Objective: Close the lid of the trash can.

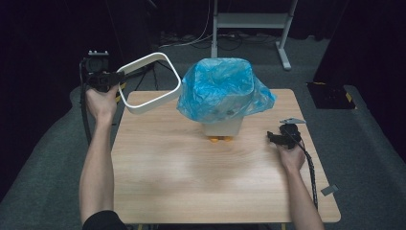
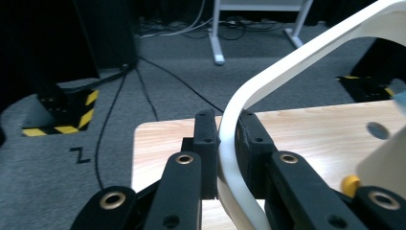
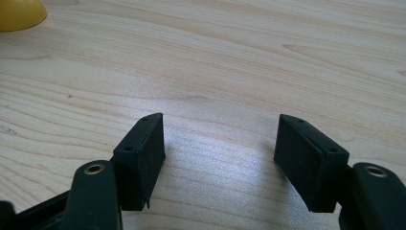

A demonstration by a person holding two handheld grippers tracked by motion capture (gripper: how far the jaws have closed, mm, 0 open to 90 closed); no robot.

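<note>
A white plastic ring frame (image 1: pixel 148 82), a bin's rim, hangs in the air over the table's far left corner. My left gripper (image 1: pixel 107 79) is shut on its left edge; in the left gripper view both black jaws pinch the white ring (image 2: pixel 229 143). A small white bin (image 1: pixel 221 123) with yellow feet stands mid-table, a blue plastic bag (image 1: pixel 221 88) draped loosely over its top. My right gripper (image 1: pixel 277 138) rests low on the table right of the bin, jaws open over bare wood (image 3: pixel 220 153), nothing between them.
The wooden table (image 1: pixel 191 172) has wide bare space in front of the bin. A white metal stand (image 1: pixel 249 21) and cables lie on the grey carpet behind. A dark case (image 1: pixel 330 96) sits on the floor at the right; a black-and-yellow striped base (image 2: pixel 62 112) at the left.
</note>
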